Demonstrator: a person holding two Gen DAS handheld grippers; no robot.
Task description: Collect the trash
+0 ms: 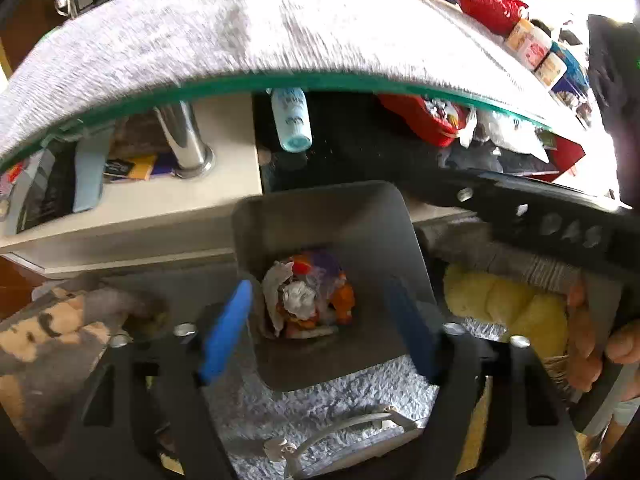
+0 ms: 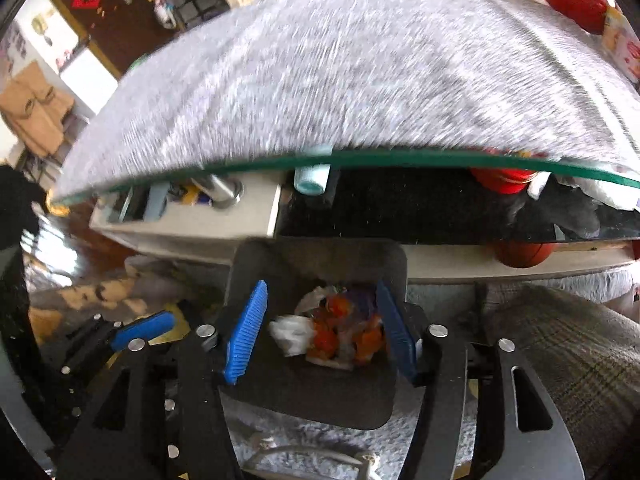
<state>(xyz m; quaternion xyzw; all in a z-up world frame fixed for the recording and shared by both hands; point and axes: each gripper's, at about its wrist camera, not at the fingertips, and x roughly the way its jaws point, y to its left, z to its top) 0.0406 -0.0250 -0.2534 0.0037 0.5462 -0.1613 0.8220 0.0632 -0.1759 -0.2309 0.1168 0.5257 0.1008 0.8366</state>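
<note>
A grey square trash bin [image 1: 372, 216] stands on the floor below the glass table, and holds crumpled white, orange and purple trash [image 1: 310, 298]. My left gripper [image 1: 320, 332] hovers open and empty above the bin's mouth. In the right wrist view the same bin [image 2: 320, 396] and its trash [image 2: 340, 332] lie between the blue fingers [image 2: 246, 332] of my right gripper [image 2: 320, 332], which is open and empty above it. The left gripper's blue finger [image 2: 144, 330] shows at the left there. The right gripper's black body [image 1: 552, 216] crosses the left wrist view.
A glass table with a grey cloth [image 1: 256, 28] curves above; red bag [image 1: 492, 6] and boxes [image 1: 530, 46] sit at its far right. A lower shelf holds a light-blue bottle [image 1: 292, 120]. A yellow cushion [image 1: 508, 304], a shaggy rug [image 1: 332, 404] and an orange ball [image 2: 524, 252] lie nearby.
</note>
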